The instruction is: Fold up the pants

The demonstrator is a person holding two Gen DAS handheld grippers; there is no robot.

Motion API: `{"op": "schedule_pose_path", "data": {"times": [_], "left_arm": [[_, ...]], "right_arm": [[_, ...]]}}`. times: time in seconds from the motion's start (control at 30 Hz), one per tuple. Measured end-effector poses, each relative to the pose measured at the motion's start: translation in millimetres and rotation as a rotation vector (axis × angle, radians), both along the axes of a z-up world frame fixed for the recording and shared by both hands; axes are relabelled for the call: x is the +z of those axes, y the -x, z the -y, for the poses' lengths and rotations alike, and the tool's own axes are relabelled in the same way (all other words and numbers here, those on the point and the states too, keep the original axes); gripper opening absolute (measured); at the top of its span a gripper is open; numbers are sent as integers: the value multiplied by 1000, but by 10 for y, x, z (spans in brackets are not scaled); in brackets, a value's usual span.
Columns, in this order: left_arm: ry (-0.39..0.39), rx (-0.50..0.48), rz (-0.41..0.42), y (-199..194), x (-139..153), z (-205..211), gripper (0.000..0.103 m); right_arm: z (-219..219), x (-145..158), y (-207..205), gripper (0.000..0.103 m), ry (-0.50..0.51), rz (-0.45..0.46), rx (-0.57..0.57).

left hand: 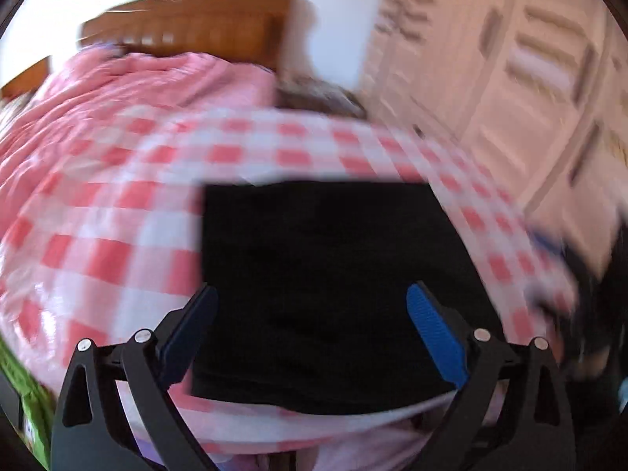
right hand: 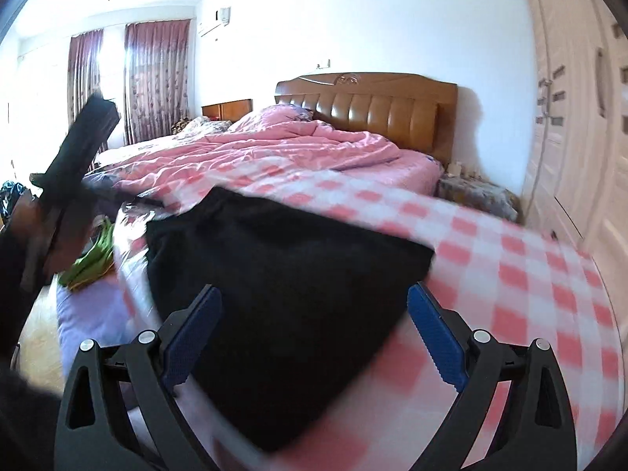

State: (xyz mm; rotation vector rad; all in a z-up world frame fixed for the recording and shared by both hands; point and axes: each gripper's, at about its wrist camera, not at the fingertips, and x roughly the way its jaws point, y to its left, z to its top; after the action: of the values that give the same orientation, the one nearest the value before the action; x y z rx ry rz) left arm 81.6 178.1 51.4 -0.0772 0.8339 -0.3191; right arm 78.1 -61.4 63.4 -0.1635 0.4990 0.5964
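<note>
Above folded pants (left hand: pixel 314 294), left gripper (left hand: pixel 312 314) splayed

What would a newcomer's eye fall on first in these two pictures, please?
The black pants, folded into a neat rectangle, lie on a pink-and-white checked sheet in front of both cameras. The left hand-held gripper and right hand-held gripper hang open above them, holding nothing. Behind, a rumpled pink quilt covers the bed below a wooden headboard.
</note>
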Motion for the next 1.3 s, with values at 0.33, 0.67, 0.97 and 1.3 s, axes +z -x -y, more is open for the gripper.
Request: {"op": "schedule_pose_path", "data": {"times": [0.33, 0.67, 0.97, 1.3], "left_arm": [[-38, 65, -61, -95, -599, -255, 102], [-91, 115, 97, 292, -248, -229, 99], [-93, 146, 24, 348, -374, -369, 100], [-115, 158, 8, 294, -440, -328, 102]], "right_arm": [[-469, -459, -1723, 94, -127, -466, 84], [-982, -113, -1679, 95, -53, -372, 148], [-1590, -438, -1865, 96, 111, -464, 110], [-1917, -506, -1589, 99, 302, -414, 150]]}}
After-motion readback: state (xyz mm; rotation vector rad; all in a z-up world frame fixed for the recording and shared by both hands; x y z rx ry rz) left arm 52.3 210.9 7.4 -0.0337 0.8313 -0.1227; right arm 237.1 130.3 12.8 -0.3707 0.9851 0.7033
